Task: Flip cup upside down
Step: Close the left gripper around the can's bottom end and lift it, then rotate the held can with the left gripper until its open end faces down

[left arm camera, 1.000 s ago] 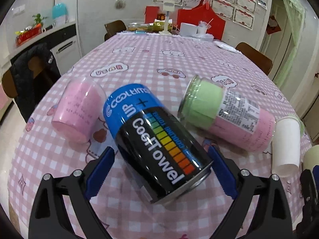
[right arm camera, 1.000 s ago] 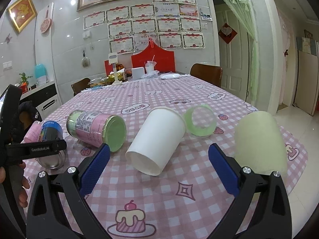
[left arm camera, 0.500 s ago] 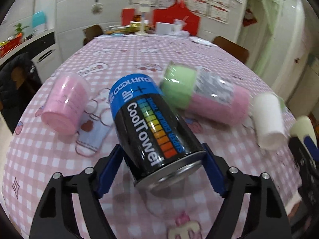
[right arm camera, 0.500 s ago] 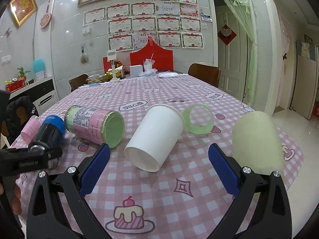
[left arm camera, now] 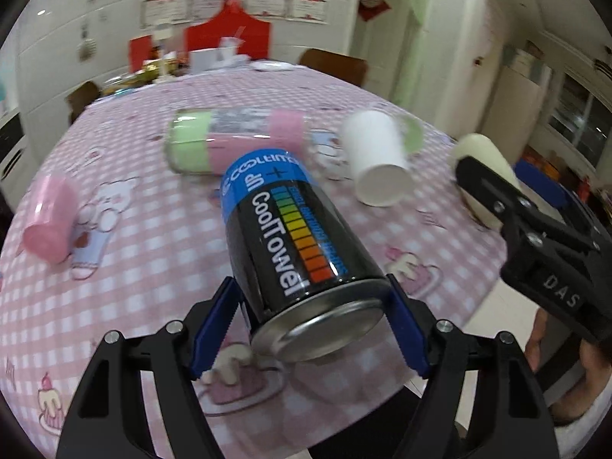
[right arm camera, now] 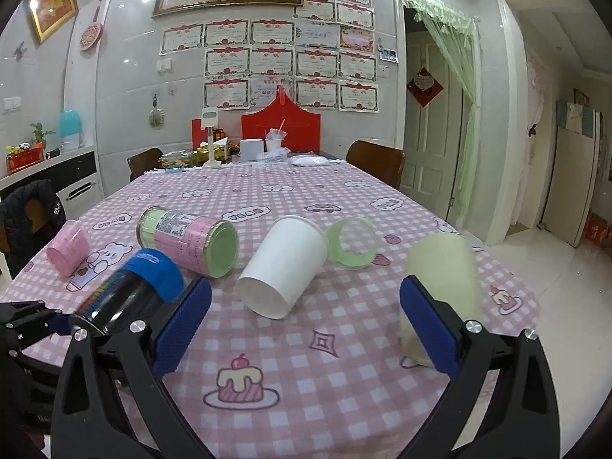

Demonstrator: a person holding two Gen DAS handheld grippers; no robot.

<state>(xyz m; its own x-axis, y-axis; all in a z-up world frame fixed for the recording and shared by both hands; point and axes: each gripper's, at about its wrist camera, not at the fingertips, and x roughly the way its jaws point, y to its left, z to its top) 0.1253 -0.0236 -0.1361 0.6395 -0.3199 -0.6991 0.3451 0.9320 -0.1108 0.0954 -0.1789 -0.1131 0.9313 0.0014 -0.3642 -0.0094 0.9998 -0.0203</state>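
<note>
The left tongs [left arm camera: 311, 325] are clamped on the black cylindrical can with a blue band and rainbow scale [left arm camera: 296, 237], held tilted above the near edge of the pink checked table [right arm camera: 344, 375], its metal end toward the camera. The right tongs [right arm camera: 304, 325] stand wide apart, gripping nothing. Between their blue pads lies a white paper cup [right arm camera: 283, 266] on its side, with a pale cream cup [right arm camera: 443, 287] to its right.

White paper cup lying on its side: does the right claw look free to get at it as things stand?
Probably yes. The right claw is open and holds nothing, and the white paper cup lies just ahead of it with only bare tablecloth between. The left claw is shut on the black can, off to the side.
</note>
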